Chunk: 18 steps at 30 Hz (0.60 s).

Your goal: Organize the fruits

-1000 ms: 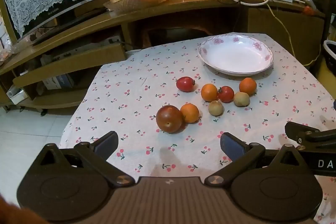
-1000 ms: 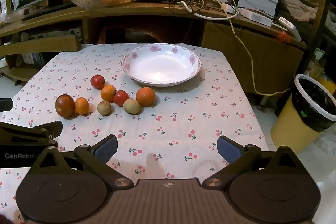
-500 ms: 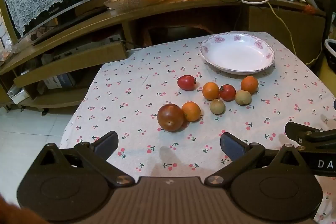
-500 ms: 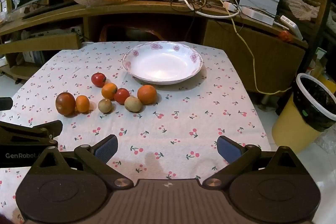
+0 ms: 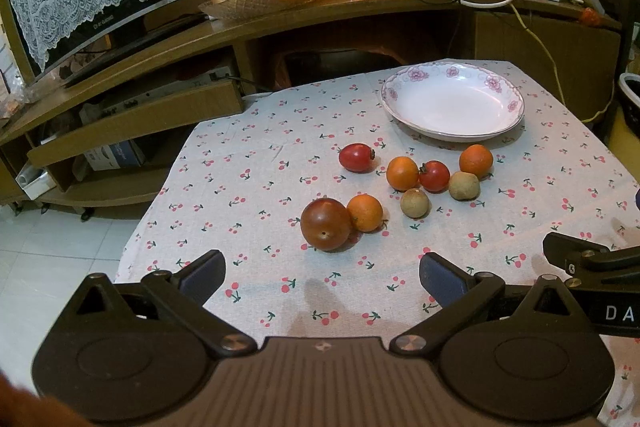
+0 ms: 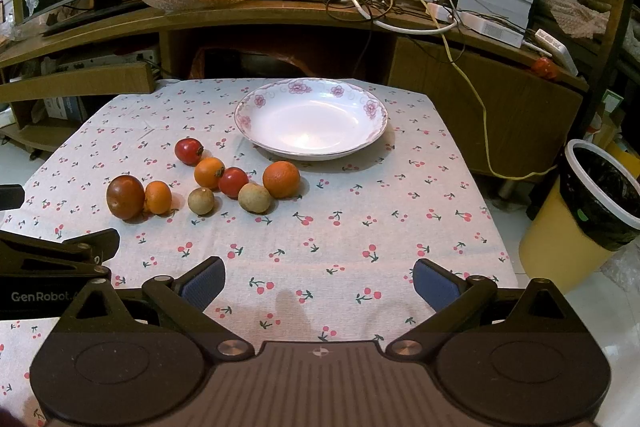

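Both cameras had crept slightly nearer the worktop [image 6: 400, 195]; nothing on it shifted. 8 fruits [image 5: 414, 183] lay loose beside the empty plate [image 5: 452, 131]. Left hand-held gripper [image 5: 322, 273] and right hand-held gripper [image 6: 319, 279] hung released. Only the right view showed the bin [image 6: 600, 211].

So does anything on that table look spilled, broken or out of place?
Nothing spilled or broken. The only oddity: the white plate sits empty while eight small fruits lie loose on the tablecloth beside it, the dark plum farthest away.
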Each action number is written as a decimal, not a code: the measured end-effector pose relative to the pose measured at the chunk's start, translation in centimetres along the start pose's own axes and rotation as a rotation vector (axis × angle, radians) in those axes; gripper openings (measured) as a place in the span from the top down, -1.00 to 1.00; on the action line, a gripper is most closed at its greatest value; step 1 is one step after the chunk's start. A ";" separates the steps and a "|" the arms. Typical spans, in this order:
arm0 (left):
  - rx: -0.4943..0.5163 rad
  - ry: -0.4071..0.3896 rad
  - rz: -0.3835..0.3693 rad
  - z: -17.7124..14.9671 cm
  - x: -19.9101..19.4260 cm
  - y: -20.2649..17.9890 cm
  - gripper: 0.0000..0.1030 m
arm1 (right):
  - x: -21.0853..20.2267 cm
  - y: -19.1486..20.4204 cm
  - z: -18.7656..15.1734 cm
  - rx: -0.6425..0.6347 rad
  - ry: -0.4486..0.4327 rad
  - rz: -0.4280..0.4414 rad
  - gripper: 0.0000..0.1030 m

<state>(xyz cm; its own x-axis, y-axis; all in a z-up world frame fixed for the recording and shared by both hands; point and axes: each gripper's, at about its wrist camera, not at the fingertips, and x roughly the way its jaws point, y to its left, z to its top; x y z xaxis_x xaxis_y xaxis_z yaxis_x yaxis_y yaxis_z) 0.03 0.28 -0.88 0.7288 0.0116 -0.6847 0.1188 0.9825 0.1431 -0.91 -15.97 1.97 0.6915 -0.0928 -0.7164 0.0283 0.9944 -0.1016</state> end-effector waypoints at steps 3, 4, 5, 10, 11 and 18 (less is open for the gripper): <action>0.002 0.001 0.002 0.0 0.0 0.0 -1.00 | 0.2 0.1 0.0 -0.001 0.001 0.001 -0.92; 0.005 0.000 0.004 0.0 0.0 0.0 -1.00 | 0.1 0.1 -0.1 -0.001 0.002 0.001 -0.92; 0.007 0.000 0.006 0.0 0.0 -0.1 -1.00 | 0.2 0.2 -0.1 -0.003 0.002 0.001 -0.92; 0.014 -0.001 0.011 0.0 -0.1 -0.2 -1.00 | 0.3 0.4 -0.2 -0.005 0.004 0.006 -0.92; 0.014 -0.001 0.011 0.0 -0.1 -0.2 -1.00 | 0.3 0.4 -0.2 -0.004 0.004 0.007 -0.92; 0.014 0.000 0.011 0.0 -0.1 -0.2 -1.00 | 0.3 0.3 -0.2 -0.002 0.005 0.010 -0.91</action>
<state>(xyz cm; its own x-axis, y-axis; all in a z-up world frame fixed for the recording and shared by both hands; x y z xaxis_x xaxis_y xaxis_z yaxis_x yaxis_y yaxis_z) -0.06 0.06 -0.79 0.7303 0.0225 -0.6828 0.1200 0.9797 0.1606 -0.81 -15.68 1.60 0.6881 -0.0836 -0.7207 0.0199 0.9951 -0.0964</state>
